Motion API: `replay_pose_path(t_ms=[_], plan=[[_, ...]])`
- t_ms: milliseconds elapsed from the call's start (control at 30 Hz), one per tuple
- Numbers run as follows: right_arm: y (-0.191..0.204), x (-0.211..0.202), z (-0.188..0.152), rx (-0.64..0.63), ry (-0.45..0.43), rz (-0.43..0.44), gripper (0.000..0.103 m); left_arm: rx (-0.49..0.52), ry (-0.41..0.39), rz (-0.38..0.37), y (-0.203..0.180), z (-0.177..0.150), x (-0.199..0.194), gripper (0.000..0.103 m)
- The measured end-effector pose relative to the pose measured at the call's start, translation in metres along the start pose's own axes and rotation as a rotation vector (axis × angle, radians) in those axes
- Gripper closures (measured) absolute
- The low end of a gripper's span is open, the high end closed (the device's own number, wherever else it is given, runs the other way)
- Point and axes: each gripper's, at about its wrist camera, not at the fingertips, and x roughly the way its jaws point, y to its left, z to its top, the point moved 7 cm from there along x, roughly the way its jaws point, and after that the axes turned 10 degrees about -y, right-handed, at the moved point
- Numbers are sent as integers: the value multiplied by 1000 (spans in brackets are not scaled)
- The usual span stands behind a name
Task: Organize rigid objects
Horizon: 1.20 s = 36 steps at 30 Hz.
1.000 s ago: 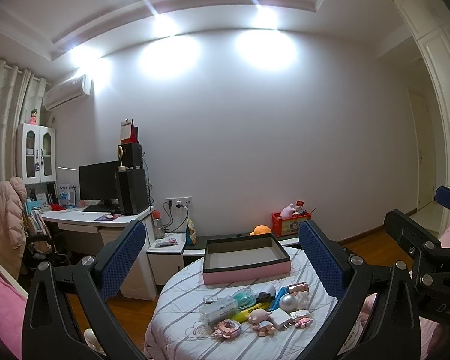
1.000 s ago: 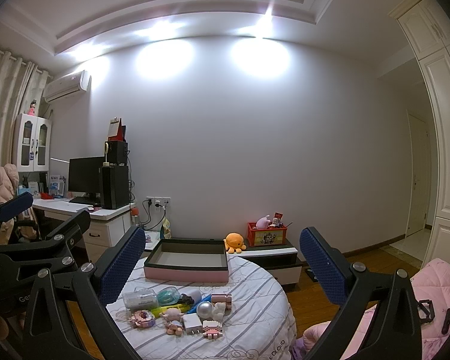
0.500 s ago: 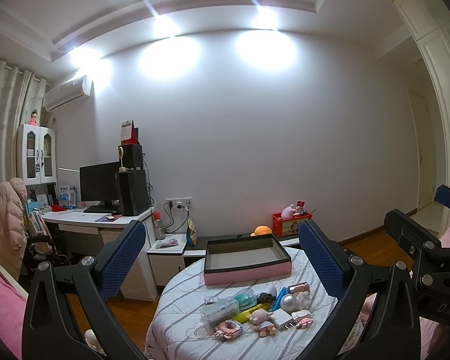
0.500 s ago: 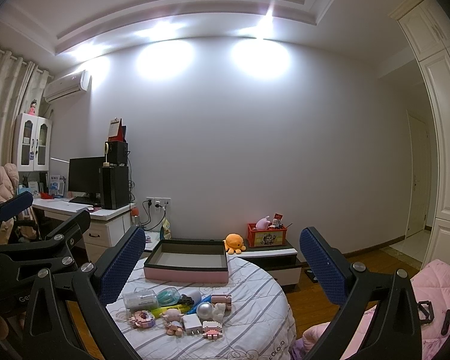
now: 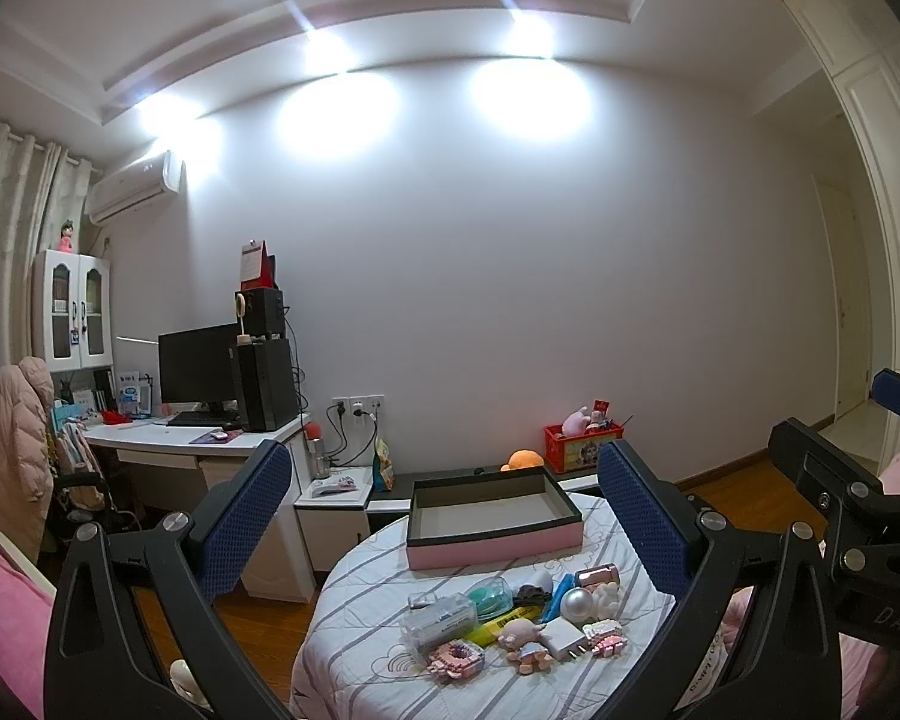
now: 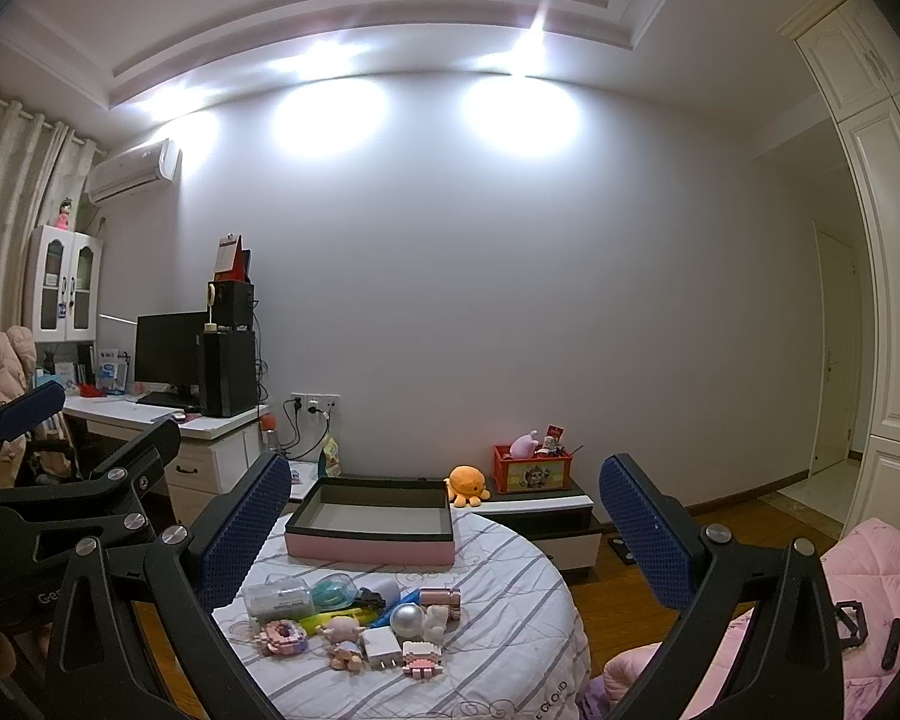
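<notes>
At far left, white desk [image 5: 168,438] with black monitor [image 5: 195,363] against pale wall. Centre: round table under striped white cloth [image 5: 360,612]; empty pink shallow box [image 5: 492,519] at back, cluster of small toys [image 5: 510,618] in front. Left gripper [image 5: 444,531] and right gripper [image 6: 444,531] both spread wide, empty, hovering short of toys, apart from them.

Round striped table [image 6: 510,546] carries pink-sided tray [image 6: 371,525] and, seemingly, small toys [image 6: 354,624].
</notes>
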Motion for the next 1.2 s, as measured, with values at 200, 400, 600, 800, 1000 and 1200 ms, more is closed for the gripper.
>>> replay_pose_path(t_ms=[200,400,600,800,1000,1200], plan=[[0,0,0,-1,3,1,0,4,6,1,0,-1,1,0],[-1,5,-4,-2,21,-1,0,8,16,-3,-1,-6,3,0],[2,11,-11,-11,44,1,0,14,40,-12,-2,-15,12,0],[4,20,-25,-11,70,12,0,41,61,-10,-4,-31,22,0],[9,39,-58,-31,135,25,0,26,133,-42,-2,-74,44,0],[9,73,-131,-44,280,33,0,-6,271,-86,1,-154,70,0]])
